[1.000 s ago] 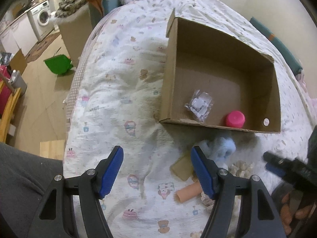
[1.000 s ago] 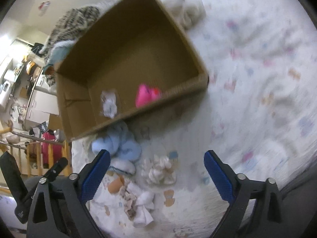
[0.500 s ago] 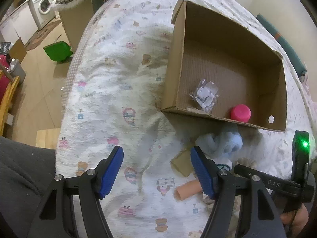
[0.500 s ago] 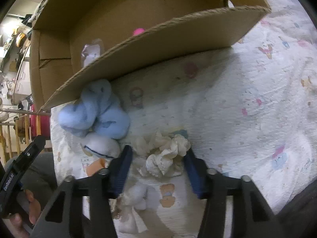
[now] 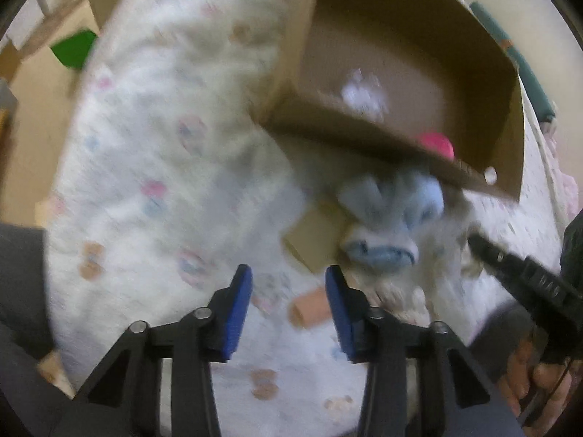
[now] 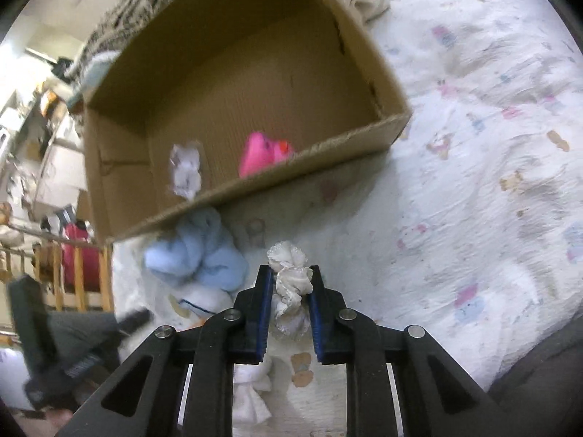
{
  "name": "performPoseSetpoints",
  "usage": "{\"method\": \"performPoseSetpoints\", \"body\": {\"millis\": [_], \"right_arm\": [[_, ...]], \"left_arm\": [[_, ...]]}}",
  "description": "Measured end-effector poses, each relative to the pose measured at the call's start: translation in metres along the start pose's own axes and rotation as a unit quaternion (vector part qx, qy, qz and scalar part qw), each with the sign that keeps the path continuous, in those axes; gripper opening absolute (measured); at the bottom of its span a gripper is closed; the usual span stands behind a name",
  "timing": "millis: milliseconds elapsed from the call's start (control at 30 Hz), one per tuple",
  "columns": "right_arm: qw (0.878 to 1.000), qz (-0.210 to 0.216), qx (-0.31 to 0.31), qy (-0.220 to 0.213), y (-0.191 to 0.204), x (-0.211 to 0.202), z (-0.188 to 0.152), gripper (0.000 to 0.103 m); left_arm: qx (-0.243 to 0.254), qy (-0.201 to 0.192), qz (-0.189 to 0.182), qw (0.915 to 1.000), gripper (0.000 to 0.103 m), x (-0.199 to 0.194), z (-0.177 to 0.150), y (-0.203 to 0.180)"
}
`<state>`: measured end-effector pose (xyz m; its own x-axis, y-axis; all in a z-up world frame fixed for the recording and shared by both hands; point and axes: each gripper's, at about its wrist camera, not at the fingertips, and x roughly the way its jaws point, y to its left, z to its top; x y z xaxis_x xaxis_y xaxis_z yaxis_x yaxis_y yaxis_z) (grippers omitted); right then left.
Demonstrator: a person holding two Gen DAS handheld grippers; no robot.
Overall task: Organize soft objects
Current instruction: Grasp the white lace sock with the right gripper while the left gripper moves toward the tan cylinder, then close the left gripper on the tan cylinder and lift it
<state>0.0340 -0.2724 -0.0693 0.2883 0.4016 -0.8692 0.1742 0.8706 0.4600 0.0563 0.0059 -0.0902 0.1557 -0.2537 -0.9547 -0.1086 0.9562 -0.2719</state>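
The right gripper (image 6: 289,291) has just clenched the cream scrunchie (image 6: 291,284) near the cardboard box (image 6: 255,189) on the patterned bedspread (image 6: 473,182); the left gripper (image 5: 288,306), just narrowing, grips nothing.

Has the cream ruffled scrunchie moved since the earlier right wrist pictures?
Yes. The cream scrunchie, earlier lying on the bedspread beside the blue plush, now sits clamped in the right gripper, whose jaws have just closed on it.

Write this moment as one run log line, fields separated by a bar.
right gripper: shut on cream scrunchie | left gripper: jaws closing, nothing between | cardboard box: pink item inside
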Motion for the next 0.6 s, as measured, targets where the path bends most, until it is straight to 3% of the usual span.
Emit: {"method": "performPoseSetpoints", "body": {"millis": [167, 433, 533, 600], "right_arm": [[1.000, 0.009, 0.013, -0.002, -0.008, -0.003, 0.005, 0.021], [1.000, 0.009, 0.013, 0.001, -0.014, -0.005, 0.004, 0.021], [1.000, 0.009, 0.014, 0.002, -0.011, -0.003, 0.004, 0.021], [1.000, 0.009, 0.013, 0.001, -0.011, -0.003, 0.004, 0.021]], "left_arm": [[0.007, 0.047, -0.008, 0.9988, 0.038, 0.026, -0.005, -0.009], [0.021, 0.054, 0.004, 0.9983, 0.037, 0.038, -0.004, -0.017], [0.054, 0.053, 0.007, 0.9971, 0.026, 0.038, -0.008, -0.030], [0.071, 0.048, 0.010, 0.9963, 0.008, 0.038, -0.009, -0.036]]}}
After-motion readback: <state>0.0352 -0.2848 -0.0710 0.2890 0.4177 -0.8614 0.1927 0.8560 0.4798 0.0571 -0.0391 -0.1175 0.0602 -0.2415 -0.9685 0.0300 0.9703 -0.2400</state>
